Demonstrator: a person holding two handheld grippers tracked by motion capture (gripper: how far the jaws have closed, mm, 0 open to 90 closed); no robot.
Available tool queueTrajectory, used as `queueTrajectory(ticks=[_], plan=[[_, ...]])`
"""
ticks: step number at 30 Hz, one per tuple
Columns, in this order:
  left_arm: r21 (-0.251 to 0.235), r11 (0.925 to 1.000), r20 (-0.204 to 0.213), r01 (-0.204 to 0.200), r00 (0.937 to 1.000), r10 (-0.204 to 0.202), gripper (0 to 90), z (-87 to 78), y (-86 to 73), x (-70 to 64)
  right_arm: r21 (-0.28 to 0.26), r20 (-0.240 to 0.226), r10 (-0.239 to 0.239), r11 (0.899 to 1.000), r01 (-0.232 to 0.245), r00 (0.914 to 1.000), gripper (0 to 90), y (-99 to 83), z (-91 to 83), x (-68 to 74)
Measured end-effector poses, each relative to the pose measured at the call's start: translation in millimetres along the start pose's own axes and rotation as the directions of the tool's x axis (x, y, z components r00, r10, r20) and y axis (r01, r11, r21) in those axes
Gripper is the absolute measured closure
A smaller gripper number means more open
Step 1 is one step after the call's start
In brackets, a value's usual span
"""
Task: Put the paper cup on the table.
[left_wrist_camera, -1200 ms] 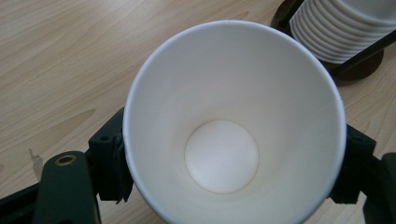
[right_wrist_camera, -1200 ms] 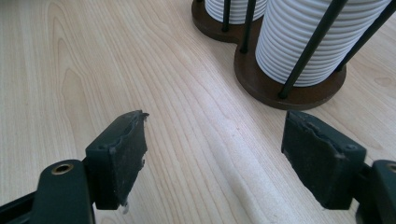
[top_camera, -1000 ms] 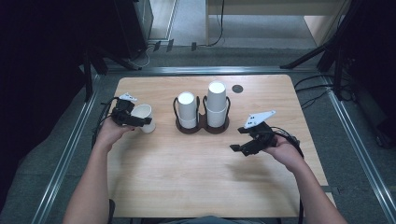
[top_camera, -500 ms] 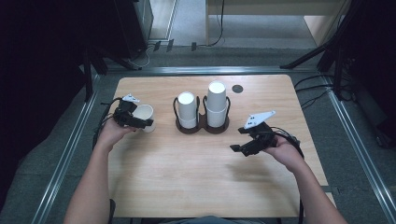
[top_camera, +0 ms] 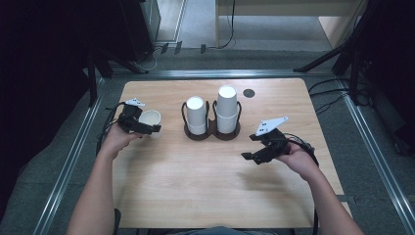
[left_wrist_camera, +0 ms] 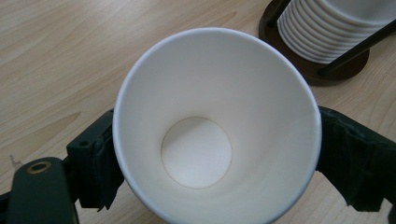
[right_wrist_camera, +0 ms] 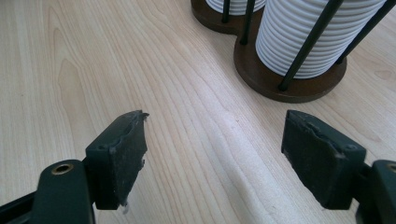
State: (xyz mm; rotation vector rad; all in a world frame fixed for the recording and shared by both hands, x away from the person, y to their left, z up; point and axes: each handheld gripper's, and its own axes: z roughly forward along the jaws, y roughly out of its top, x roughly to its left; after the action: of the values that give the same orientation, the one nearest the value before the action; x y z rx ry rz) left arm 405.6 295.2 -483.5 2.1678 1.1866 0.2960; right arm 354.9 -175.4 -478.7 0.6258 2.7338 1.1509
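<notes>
**Left gripper has a paper cup, right one is sitting empty**

So here's where I'm at. My left gripper point(top_camera: 142, 126) is clamped on a single white paper cup point(top_camera: 149, 119), over on the left part of the wooden table point(top_camera: 195, 186), well apart from the rack. In the left gripper view the cup point(left_wrist_camera: 217, 126) sits mouth-up toward the camera, and I can see straight down to its round bottom. Both black pads point(left_wrist_camera: 100, 168) press against its sides, one on each flank, just below the rim. Can't tell from these shots whether the cup's base is touching the table or slightly off it.

My right gripper point(top_camera: 254, 147) is out on the right side of the table, jaws spread wide with nothing between them but bare wood. In the right gripper view the two pads point(right_wrist_camera: 121, 154) stand well apart.

The dark cup holder point(top_camera: 211, 133) sits in the middle toward the back, with two stacks of white cups point(top_camera: 227, 110), the right stack taller. In the right gripper view it's up ahead of the jaws, not touching them.
</notes>
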Motion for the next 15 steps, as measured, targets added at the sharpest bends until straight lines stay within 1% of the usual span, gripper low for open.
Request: queueTrajectory(ticks=[1, 5, 6, 14, 15], plan=[[0.000, 1.0000, 0.000, 0.000, 1.0000, 0.000, 10.5, 0.0, 0.0, 0.0, 0.000, 0.000, 0.000, 1.000, 0.000, 1.0000, 22.1, 0.0, 0.0, 0.0], [-0.025, 0.9995, 0.004, 0.017, 0.9999, -0.017, 10.1, -4.8, 1.1, 0.4, 0.002, 0.002, -0.002, 1.000, 0.002, 1.0000, 22.2, -0.1, -0.1, 0.0], [-0.030, 0.9995, 0.001, 0.013, 0.9999, -0.013, 9.6, -6.5, 1.3, 0.6, 0.002, 0.002, -0.002, 1.000, 0.002, 1.0000, 22.2, -0.1, -0.1, 0.0], [-0.074, 0.9966, 0.020, 0.037, 0.9992, -0.036, 9.5, -21.0, 3.6, 1.6, 0.015, 0.006, -0.012, 1.000, 0.012, 0.9999, 22.2, -0.7, 0.9, 1.0], [-0.078, 0.9964, 0.017, 0.033, 0.9993, -0.032, 9.5, -22.7, 4.1, 1.4, 0.015, 0.006, -0.012, 1.000, 0.012, 0.9999, 22.2, -0.6, 1.1, 1.1]])
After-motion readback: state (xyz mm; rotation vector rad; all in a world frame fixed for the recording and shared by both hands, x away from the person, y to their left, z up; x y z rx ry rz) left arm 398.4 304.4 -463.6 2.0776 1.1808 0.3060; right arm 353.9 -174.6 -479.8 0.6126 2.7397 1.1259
